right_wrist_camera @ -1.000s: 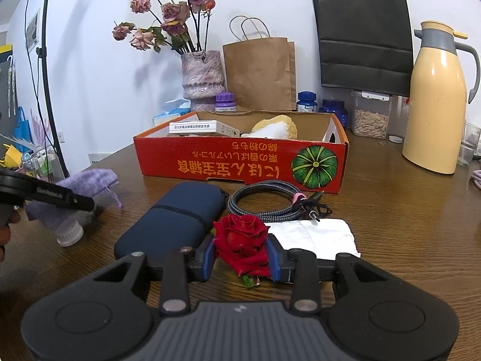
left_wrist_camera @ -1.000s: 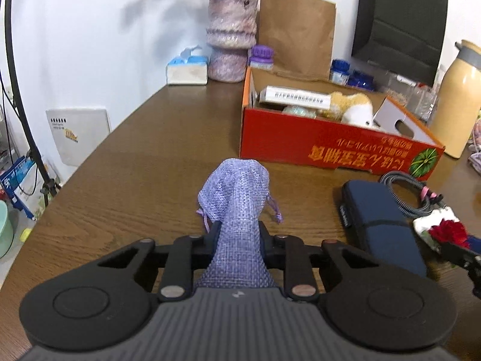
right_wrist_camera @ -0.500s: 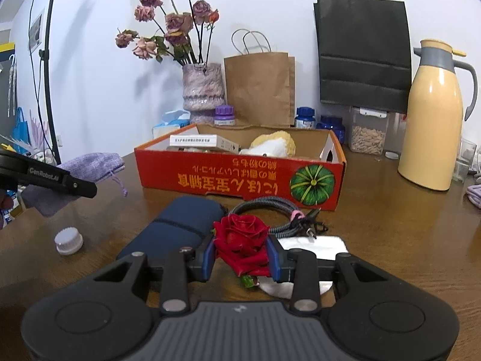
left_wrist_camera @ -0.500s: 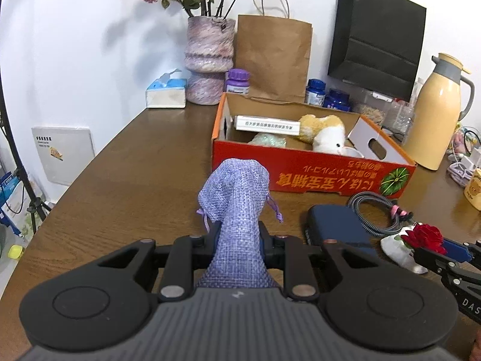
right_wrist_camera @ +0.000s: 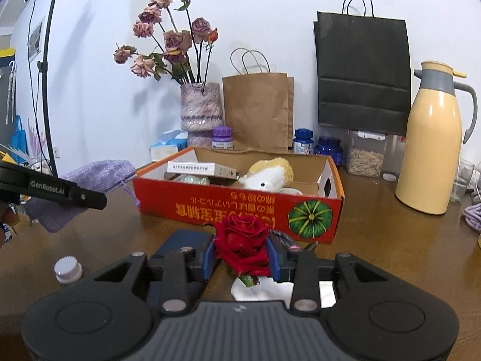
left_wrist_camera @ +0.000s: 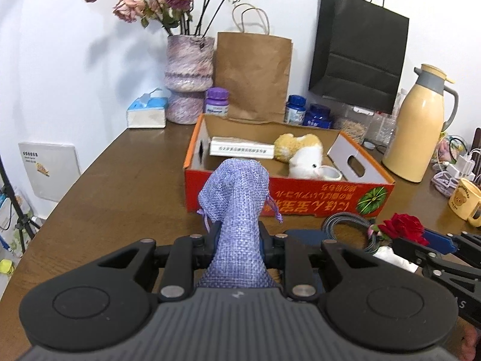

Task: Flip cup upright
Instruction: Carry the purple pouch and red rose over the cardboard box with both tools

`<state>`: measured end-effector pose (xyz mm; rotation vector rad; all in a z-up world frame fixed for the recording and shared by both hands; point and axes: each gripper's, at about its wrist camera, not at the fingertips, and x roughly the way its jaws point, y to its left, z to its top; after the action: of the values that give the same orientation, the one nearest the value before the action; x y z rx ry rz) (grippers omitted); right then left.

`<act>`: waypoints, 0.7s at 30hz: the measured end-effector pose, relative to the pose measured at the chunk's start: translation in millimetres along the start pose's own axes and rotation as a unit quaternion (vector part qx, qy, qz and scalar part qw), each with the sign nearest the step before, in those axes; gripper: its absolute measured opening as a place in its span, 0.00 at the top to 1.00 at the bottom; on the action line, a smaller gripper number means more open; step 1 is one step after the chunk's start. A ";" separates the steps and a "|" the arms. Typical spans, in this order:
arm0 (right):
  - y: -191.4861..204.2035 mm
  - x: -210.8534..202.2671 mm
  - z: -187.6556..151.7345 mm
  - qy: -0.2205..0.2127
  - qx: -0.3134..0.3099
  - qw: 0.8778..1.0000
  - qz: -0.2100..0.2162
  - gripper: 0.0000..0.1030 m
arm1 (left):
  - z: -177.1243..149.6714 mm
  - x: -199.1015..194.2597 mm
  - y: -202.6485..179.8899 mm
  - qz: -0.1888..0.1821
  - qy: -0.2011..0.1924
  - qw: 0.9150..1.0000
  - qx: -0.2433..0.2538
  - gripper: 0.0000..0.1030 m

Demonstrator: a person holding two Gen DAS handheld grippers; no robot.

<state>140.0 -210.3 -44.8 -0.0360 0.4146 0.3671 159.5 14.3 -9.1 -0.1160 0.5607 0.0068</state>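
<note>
Brown tabletop (right_wrist_camera: 390, 240) carrying an orange box (right_wrist_camera: 240, 207). Left gripper (left_wrist_camera: 239, 236) fingers clamp a purple pouch (left_wrist_camera: 237, 198); right gripper (right_wrist_camera: 242, 258) fingers clamp a red rose (right_wrist_camera: 242, 237). Yellow cup (left_wrist_camera: 464, 199) stands upright at the far right.

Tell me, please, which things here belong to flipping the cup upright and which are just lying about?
Job: yellow bear mug; white cup in the red box; I cannot tell which is meant.
Not the job: purple pouch, clamped in the left gripper; red rose, clamped in the right gripper; thermos jug; vase; bottle cap.
</note>
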 end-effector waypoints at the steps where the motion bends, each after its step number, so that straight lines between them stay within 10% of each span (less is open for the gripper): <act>1: 0.0 0.8 2.5 -0.002 0.000 1.000 -0.001 0.66 | 1.6 0.3 -2.3 -0.002 -0.002 1.000 0.001 0.79; 21: -3.7 32.6 42.9 -0.022 0.004 1.000 -0.009 0.66 | 37.9 24.5 -33.7 -0.039 -0.030 0.999 0.002 0.87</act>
<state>185.7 -197.9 -18.7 -0.0234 0.3718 0.3479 201.6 -15.6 13.4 -0.1329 0.4956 -0.0674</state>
